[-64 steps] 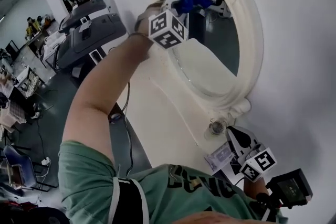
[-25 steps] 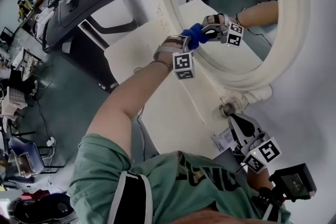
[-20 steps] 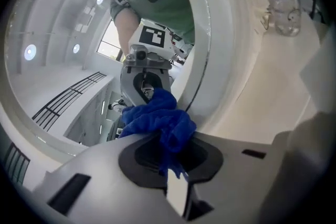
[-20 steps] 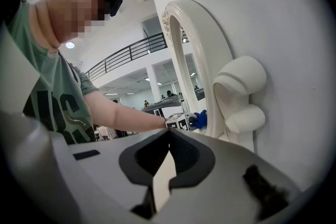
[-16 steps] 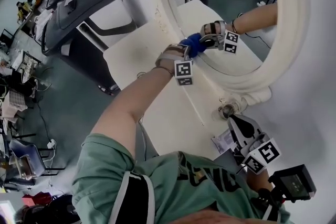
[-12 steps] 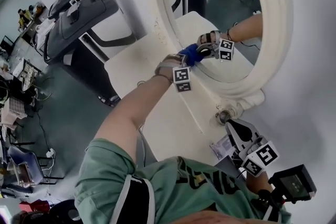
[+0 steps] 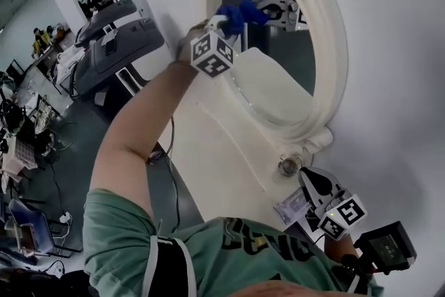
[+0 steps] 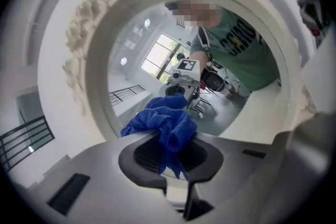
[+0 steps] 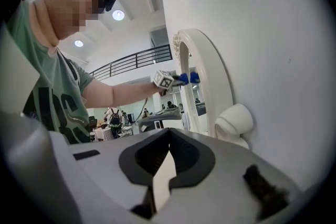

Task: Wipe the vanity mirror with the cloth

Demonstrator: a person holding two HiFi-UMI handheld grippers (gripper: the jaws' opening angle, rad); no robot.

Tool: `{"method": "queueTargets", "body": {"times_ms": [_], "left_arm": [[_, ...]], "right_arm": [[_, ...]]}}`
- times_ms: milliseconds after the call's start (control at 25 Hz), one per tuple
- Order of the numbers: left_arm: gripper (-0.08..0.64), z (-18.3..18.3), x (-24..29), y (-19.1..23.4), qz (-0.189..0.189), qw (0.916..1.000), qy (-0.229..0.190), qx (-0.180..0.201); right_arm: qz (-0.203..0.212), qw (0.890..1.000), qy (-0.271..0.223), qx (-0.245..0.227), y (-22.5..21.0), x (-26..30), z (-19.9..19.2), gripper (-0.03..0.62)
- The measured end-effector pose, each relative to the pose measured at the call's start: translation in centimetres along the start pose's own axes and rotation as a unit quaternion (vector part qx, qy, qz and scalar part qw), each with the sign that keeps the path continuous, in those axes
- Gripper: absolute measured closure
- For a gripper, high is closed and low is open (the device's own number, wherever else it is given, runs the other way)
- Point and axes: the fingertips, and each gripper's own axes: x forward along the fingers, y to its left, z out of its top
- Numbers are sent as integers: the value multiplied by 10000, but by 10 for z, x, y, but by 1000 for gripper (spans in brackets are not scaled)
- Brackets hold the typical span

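Up from the lower rim, the left claw (image 7: 224, 20) now holds the blue cloth (image 7: 235, 13), clamped in its jaws, at the vanity mirror's (image 7: 278, 83) upper left edge. Jaws together and empty, the right claw (image 7: 311, 181) hangs near the mirror's foot.

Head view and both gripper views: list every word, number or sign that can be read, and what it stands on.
No text reads cleanly.
Shirt: dark block letters, creased and blurred, unreadable.
Left gripper and right gripper: cubes bear square markers only, no words.
Paper slip: print too small.
Cloth: no print.
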Motion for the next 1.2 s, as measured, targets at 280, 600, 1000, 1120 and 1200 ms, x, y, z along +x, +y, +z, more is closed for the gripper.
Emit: {"method": "queueTargets", "body": {"times_ms": [280,600,1000,1120,1200], "left_arm": [[495,102,-26,106,697,9959,-331,483],[495,115,-26,110,1066,9899,-213,909],[495,41,-12,-22,396,9898,46,1366],[495,3,-2,-85,-39,9908,243,1328],[495,-20,5,-123,-285,9912,362,1242]], "right_arm": [[75,9998,-189,-54,2,-4,7,580],[63,9997,-217,71,3,-9,10,580],[227,9995,71,196,18,6,2,580],[269,9993,161,223,21,8,-2,580],[276,9991,195,273,21,11,-5,580]]}}
